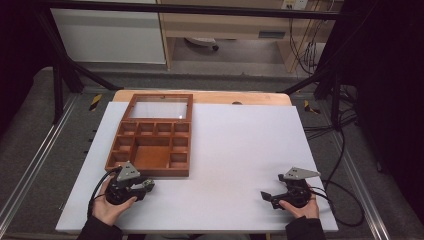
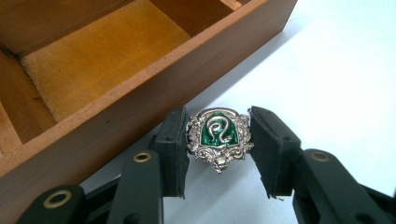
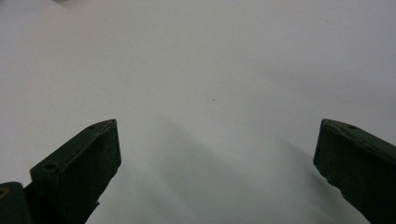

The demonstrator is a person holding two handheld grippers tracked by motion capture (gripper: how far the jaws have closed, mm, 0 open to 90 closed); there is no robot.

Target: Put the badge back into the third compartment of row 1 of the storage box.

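Observation:
A small silver badge [image 2: 219, 135] with a green enamel shield and a silver snake sits between the jaws of my left gripper [image 2: 218, 149], which is shut on its two sides. It is held just off the near wall of a wooden compartment box [image 2: 140, 93]. In the high view the left gripper [image 1: 146, 187] is at the box's [image 1: 131, 170] front edge, near its right corner. My right gripper [image 1: 266, 196] rests low over the white board at the front right, open, with nothing between its fingers [image 3: 88, 158].
The box's glass lid [image 1: 159, 107] lies open toward the back. A white board [image 1: 235, 145] covers the table, bare between the two grippers. Cables [image 1: 345, 190] trail off the right side, and black frame posts stand at the back.

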